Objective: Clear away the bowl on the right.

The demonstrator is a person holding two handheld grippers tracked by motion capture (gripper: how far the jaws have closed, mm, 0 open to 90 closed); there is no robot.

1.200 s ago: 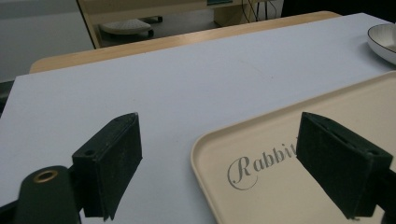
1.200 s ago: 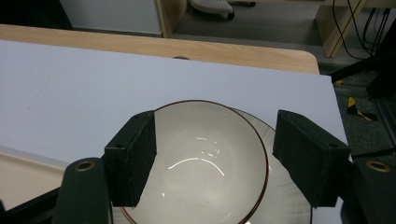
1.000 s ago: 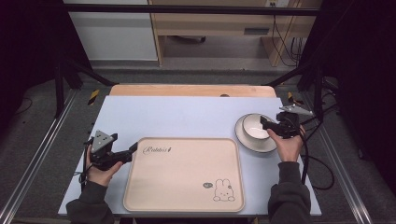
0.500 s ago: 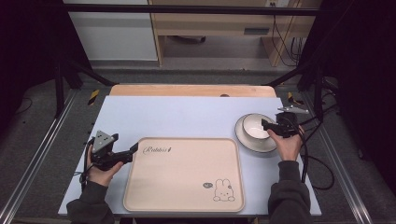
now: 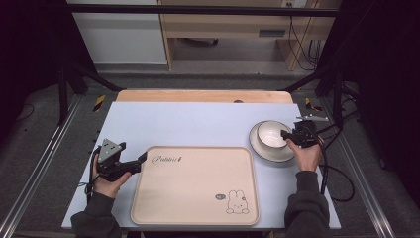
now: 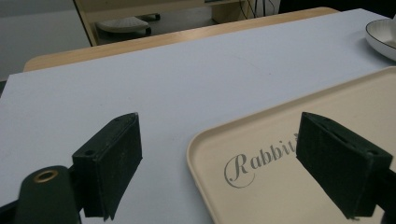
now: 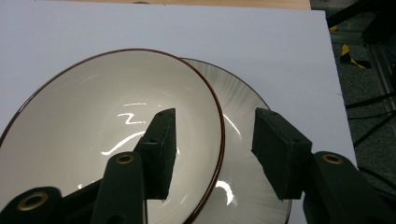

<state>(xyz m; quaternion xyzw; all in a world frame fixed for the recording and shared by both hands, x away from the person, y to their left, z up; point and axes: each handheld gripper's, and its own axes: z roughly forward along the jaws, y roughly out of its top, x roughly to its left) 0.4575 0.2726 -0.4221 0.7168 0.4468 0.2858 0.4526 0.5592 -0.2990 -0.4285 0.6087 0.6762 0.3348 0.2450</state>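
Observation:
A white bowl (image 5: 271,133) with a dark red rim (image 7: 93,116) sits on a white plate (image 5: 270,154) at the table's right side. My right gripper (image 5: 285,134) hangs over the bowl's right edge. In the right gripper view one pad is inside the bowl and the other (image 7: 280,149) is outside, above the plate (image 7: 236,112). The rim lies between the jaws (image 7: 215,135), which have just been closing; a gap still shows. My left gripper (image 5: 142,159) stands open at the left edge of a beige rabbit tray (image 5: 198,198), its jaws (image 6: 223,135) astride the tray's corner (image 6: 205,140), touching nothing.
The pale blue table top (image 5: 198,124) has a wooden strip (image 5: 198,95) along its far edge. The plate's rim (image 6: 383,37) shows at the far right of the left gripper view. Black frame posts and cables stand beside the table on the right (image 5: 337,99).
My right gripper has sunk a little onto the bowl's right rim and its jaws have narrowed. The left gripper, tray, bowl and plate have not moved.

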